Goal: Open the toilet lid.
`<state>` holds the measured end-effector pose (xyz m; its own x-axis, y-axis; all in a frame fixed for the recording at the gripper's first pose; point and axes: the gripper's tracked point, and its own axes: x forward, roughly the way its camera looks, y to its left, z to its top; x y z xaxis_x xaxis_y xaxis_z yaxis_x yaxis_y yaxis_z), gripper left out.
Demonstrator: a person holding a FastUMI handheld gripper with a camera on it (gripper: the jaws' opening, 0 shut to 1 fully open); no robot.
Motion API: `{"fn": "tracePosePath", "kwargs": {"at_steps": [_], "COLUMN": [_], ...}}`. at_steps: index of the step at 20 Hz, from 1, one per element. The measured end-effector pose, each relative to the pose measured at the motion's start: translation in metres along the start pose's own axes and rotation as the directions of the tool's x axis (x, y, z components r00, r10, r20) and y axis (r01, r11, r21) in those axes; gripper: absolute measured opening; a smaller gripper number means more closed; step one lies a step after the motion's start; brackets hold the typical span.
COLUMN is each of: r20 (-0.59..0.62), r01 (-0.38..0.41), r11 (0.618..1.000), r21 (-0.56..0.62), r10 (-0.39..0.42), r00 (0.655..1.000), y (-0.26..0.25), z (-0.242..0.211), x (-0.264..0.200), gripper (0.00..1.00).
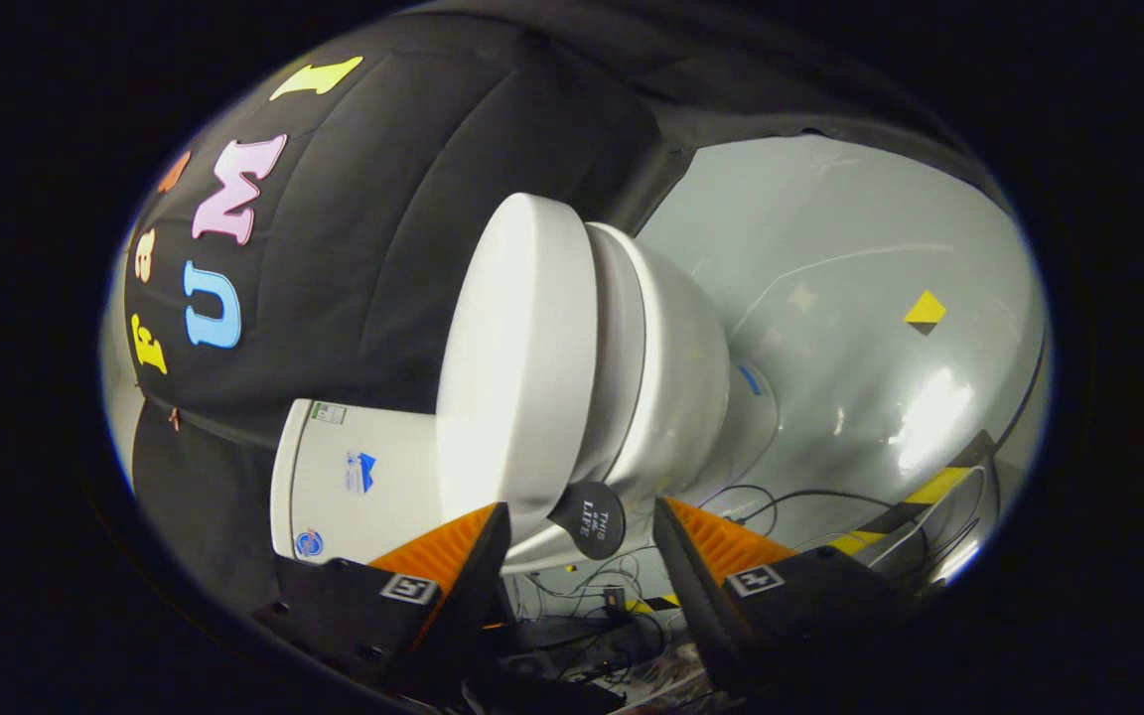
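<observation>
Lid [517,357]: white, down on the seat, its broad face turned to the camera, just ahead of the tool
Bowl [681,377]: white, beyond the lid, standing on the pale glossy floor [860,298]
Tank [358,482]: white, beside the lid, against the black cloth wall
Tab [592,518]: round, dark, at the lid's front edge, between the fingertips
Tool [580,531]: fingers spread wide, gripping nothing
Cables [781,501]: dark, loose on the floor past the fingers

White toilet lid [517,367] is down, sitting flush on the seat, smooth and plain. A small dark round tab [592,516] sticks out at its edge.
</observation>
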<state>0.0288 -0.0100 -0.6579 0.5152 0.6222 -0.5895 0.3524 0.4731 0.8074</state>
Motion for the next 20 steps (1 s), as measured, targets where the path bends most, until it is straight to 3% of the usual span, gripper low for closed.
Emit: {"fn": "tracePosePath", "kwargs": {"at_steps": [6,7,8,9,10,11,20], "r20": [-0.016,-0.004,-0.012,0.007,0.024,0.02,0.079], "r01": [-0.055,-0.063,-0.065,-0.081,-0.048,-0.037,0.09], "r11": [0.992,0.988,0.992,0.994,0.996,0.998,0.992], "r21": [0.117,0.138,0.111,0.074,0.081,0.049,-0.093], "r10": [0.057,0.064,0.066,0.08,0.046,0.036,-0.083], "r00": [0.998,0.998,0.998,0.997,0.999,0.999,0.993], "y": [-0.006,-0.004,-0.005,-0.006,-0.01,-0.011,0.037], "z": [0.005,-0.002,0.0,0.002,0.004,0.003,0.009], "x": [0.009,0.017,0.012,0.01,0.034,0.004,-0.011], "gripper": [0.27,0.27,0.14,0.14,0.14,0.05,0.05]}}
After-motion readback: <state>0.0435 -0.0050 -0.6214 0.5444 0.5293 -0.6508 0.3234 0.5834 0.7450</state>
